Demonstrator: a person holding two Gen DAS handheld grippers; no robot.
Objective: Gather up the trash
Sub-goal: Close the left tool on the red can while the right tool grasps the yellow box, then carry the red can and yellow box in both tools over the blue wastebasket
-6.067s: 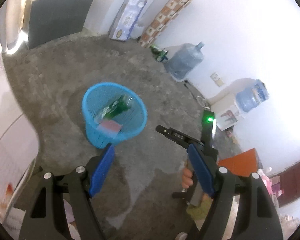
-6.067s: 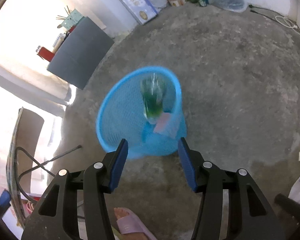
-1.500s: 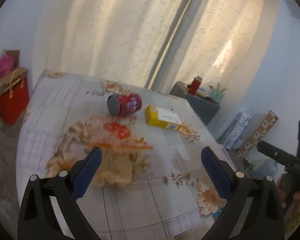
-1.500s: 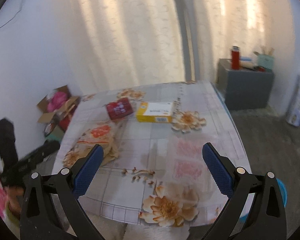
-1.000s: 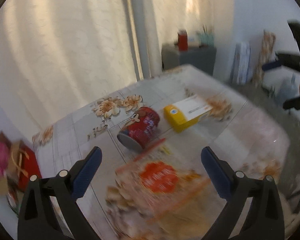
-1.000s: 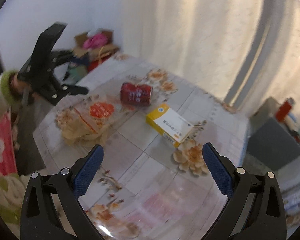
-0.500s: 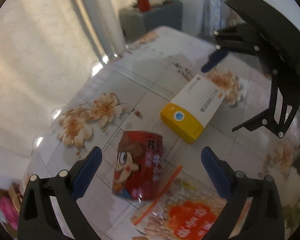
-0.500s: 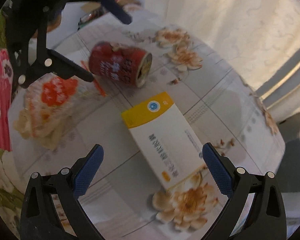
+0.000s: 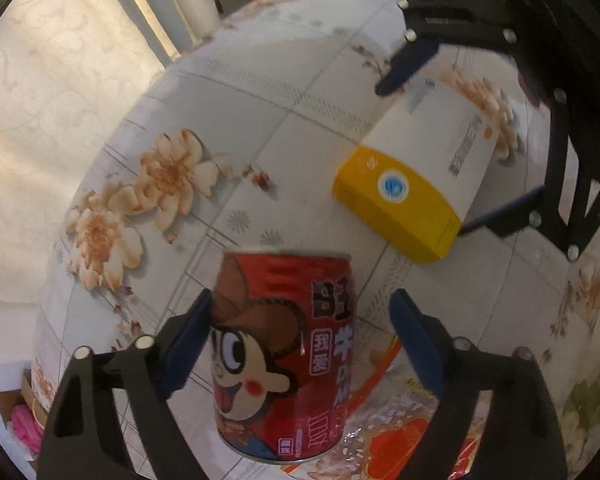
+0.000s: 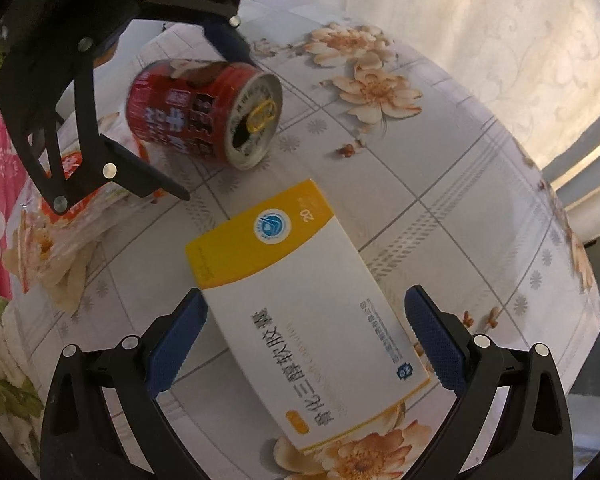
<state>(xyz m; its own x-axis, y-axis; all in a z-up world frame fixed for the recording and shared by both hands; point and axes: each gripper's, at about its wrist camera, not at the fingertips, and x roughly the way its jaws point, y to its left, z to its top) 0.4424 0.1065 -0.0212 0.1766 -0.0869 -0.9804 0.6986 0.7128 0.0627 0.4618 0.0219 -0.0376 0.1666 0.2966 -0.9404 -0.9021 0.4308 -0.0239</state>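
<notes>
A table (image 10: 480,184) draped in a flowered cloth is seen under both tools, with three pieces of trash lying close together on it. The largest, a crumpled orange-printed snack bag (image 10: 60,216), is left untouched beside the can. A yellow-and-white carton (image 10: 312,304) lies flat, and the right gripper (image 10: 306,332) is set astride it with the jaws wide, one pad close against the left edge and the other clear of the right edge; nothing is gripped yet. A red drink can (image 9: 284,356) lies on its side, and the left gripper (image 9: 300,336) is likewise spread around it, one pad at the can's wall, the other apart. For a sound pickup, each tool is best centred first, so that the pads are closed evenly across the carton's short width and the can's round middle. A rolling can and a slipping carton are probably the risks to be guarded against.
</notes>
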